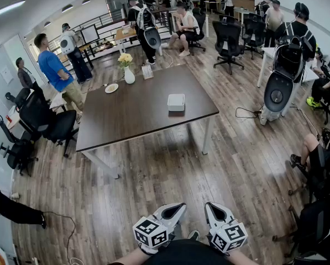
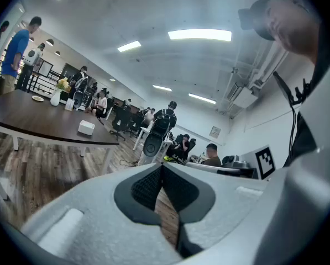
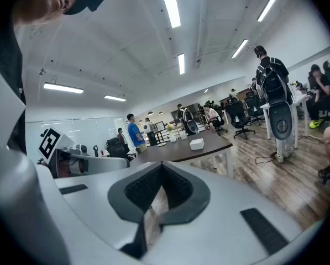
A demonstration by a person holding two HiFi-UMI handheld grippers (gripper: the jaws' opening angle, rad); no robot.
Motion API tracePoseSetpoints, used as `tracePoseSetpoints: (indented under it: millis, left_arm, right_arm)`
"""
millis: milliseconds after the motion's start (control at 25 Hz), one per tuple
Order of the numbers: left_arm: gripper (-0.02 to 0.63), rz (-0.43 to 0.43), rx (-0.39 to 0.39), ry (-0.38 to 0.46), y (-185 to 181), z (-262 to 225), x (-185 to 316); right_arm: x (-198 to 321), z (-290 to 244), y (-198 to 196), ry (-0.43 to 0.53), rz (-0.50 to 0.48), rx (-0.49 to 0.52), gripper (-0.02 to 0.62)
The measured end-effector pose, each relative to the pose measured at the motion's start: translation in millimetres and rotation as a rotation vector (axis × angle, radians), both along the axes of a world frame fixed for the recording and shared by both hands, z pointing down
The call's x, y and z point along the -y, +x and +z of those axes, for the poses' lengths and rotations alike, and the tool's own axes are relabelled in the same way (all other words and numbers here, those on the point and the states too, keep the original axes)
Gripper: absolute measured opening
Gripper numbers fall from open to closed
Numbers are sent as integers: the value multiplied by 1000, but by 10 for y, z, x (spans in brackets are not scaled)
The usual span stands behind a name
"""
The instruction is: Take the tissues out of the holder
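White and boxy, the holder (image 1: 176, 102) sits on the dark table (image 1: 126, 120) close to its right edge, towards the near right corner; it is too small here to show whether a tissue stands out of it. The task looks not yet begun, since a stretch of wooden floor lies between the person and the table's near edge; the step in hand is the approach. To do it well, I would come up to the near right corner so the holder lies within easy reach of both grippers; one could then steady the holder's wall while the other opens just enough to pinch the tissues from above and draw them straight up, lest the light holder lift or slide off the edge. The left gripper (image 1: 176, 210) has its jaws closed pad to pad, nothing between them; the right gripper (image 1: 211, 207) likewise is closed and empty; both hang low by the person, well apart from the table.
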State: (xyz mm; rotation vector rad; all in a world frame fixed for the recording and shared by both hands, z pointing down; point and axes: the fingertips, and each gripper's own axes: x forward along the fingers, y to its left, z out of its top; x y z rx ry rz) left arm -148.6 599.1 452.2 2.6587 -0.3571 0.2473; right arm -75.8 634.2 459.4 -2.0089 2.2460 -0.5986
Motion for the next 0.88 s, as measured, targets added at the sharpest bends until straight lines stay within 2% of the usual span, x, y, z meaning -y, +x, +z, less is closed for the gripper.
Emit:
tracePoseSetpoints:
  millis: [400, 720, 880]
  left_arm:
    - [5, 8, 8, -11, 128, 15, 32]
    - [6, 15, 16, 31, 252, 18, 198]
    - [6, 46, 13, 35, 326, 6, 385]
  right_arm:
    - [56, -5, 86, -4, -2, -1, 9]
    - [212, 35, 267, 14, 53, 29, 11]
    - [413, 16, 336, 17, 74, 28, 11]
